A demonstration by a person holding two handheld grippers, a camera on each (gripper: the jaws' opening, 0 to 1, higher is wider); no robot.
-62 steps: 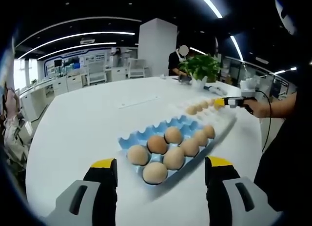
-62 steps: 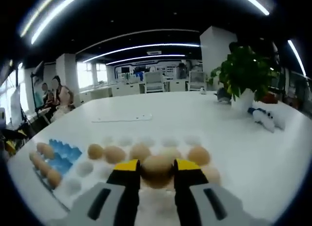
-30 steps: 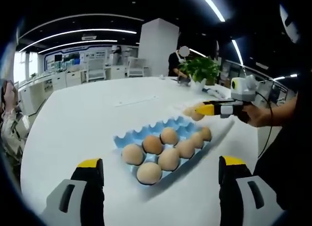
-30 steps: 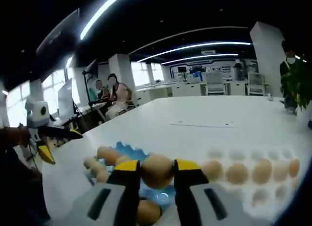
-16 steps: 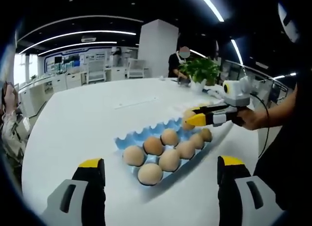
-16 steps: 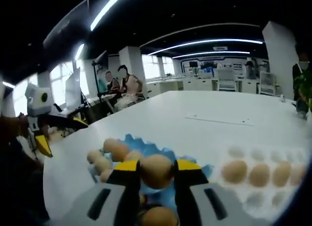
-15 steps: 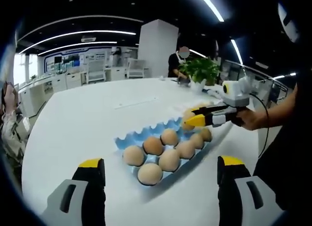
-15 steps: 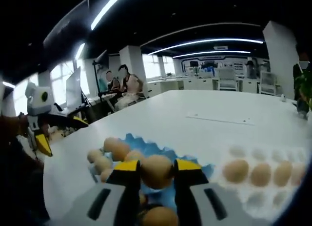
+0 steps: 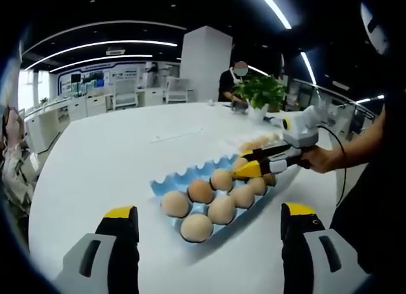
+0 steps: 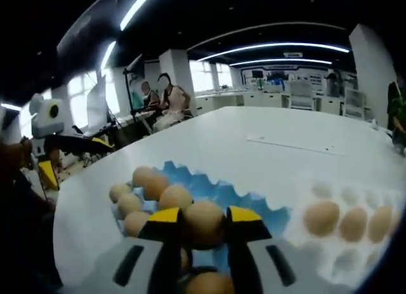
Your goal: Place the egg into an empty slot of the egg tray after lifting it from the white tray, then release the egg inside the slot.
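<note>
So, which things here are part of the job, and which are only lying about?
Job: egg in the right claw; blue egg tray; white tray.

Lying about: plant; paper strip; left claw, open and idle.

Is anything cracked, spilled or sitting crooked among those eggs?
Nothing stands out. The eggs in the blue egg tray look whole and seated in their slots, as do those in the white tray. The right gripper holds one egg over the blue tray.
</note>
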